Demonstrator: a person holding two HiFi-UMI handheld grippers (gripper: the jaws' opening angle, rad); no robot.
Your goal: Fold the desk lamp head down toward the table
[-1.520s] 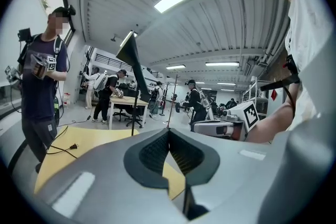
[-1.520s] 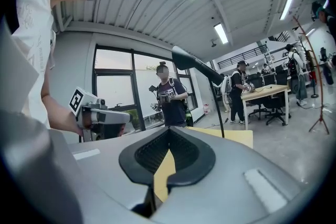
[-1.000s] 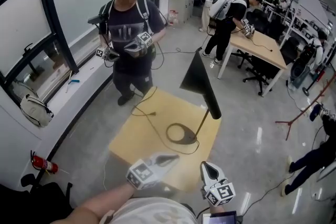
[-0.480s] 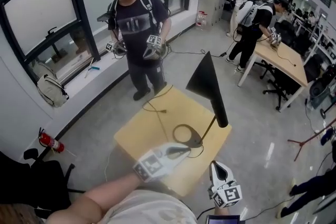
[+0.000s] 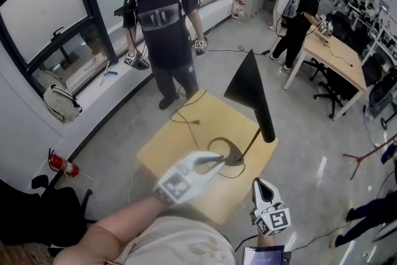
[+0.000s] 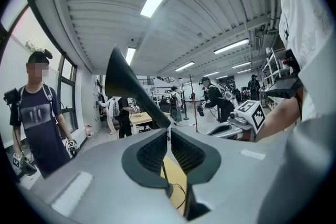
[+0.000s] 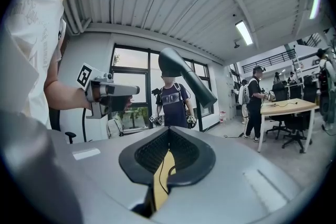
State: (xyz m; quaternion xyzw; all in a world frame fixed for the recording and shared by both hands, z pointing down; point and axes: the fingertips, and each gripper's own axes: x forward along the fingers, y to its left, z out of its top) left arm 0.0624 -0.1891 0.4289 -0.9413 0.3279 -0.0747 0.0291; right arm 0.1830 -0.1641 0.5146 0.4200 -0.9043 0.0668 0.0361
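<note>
Desk lamp head (image 5: 247, 91) in every view; plug (image 5: 196, 122) only in head view

The lamp head (image 5: 248, 93) looked matt black, the tabletop (image 5: 164, 152) smooth pale wood, the floor (image 5: 310, 164) glossy grey; the left gripper (image 5: 218, 160) had ribbed dark pads (image 6: 155, 152).

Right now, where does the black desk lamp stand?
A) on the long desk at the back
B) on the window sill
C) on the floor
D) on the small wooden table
D: the desk lamp rises on its thin stem from the wooden table, and its cord trails across the same tabletop.
</note>
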